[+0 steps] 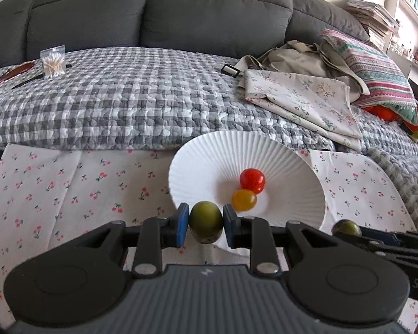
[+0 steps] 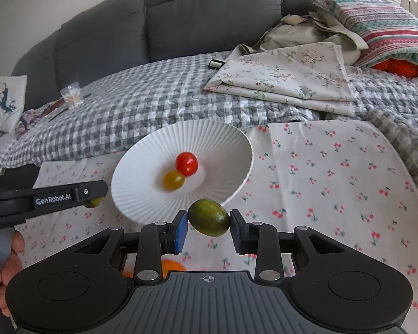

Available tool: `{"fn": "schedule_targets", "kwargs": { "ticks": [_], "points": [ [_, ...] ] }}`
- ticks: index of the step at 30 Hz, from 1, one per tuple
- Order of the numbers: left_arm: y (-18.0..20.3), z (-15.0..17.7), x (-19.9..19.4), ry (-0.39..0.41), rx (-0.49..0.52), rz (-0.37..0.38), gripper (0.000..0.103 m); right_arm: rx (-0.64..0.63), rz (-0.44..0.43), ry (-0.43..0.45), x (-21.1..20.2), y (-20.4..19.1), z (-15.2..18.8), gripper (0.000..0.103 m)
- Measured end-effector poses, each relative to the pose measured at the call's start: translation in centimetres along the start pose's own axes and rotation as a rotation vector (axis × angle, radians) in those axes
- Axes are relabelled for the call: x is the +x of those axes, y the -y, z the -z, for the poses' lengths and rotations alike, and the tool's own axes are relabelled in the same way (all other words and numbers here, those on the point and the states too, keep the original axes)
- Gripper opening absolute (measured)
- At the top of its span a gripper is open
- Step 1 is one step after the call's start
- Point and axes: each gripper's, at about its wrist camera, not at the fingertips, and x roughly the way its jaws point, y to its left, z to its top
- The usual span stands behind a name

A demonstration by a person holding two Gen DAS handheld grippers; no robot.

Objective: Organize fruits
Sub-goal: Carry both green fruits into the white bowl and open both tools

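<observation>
A white ribbed bowl point(image 1: 209, 156) point(image 2: 214, 139) stands on the cherry-print cloth and holds a red tomato point(image 1: 252, 180) point(image 2: 186, 163) and a yellow tomato point(image 1: 244, 200) point(image 2: 173, 180). My left gripper point(image 1: 205, 224) is shut on a green fruit point(image 1: 205, 221) just before the bowl's near rim. My right gripper point(image 2: 209, 222) is shut on another green fruit point(image 2: 209, 217) just before the rim on the right. Each gripper shows at the edge of the other's view, with the right fruit point(image 1: 346, 227) and the left fruit point(image 2: 92, 202) partly hidden.
The cherry-print cloth point(image 2: 334, 167) covers the table. Behind it lies a grey checked quilt point(image 1: 125, 97) on a dark sofa, with folded floral fabric point(image 2: 287, 78), a striped pillow point(image 2: 381, 25) and a bag of cotton swabs point(image 1: 53, 61). An orange fruit point(image 2: 171, 266) lies under my right gripper.
</observation>
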Motion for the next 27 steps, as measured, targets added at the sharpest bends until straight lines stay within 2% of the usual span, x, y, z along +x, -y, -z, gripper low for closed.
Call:
{"fn": "schedule_targets", "kwargs": {
  "ticks": [15,25,26,27],
  "points": [
    [1.8,1.0,3.8,-0.005,0.110,0.014,0.024,-0.105,0.008,-0.010,5.7,-2.0,-0.9,0.031],
    [1.1,1.0,3.8,-0.014,0.088,0.025,0.026,-0.085,0.013,0.000,6.3,-1.7,-0.7,0.033],
    [1.0,1.0,3.8,-0.016,0.083,0.025,0.026,-0.078,0.014,0.000,6.2,-1.6,-0.8,0.039],
    [0.9,1.0,3.7,-0.016,0.078,0.026,0.032,-0.070,0.018,0.003,6.1,-1.6,-0.8,0.045]
  ]
}}
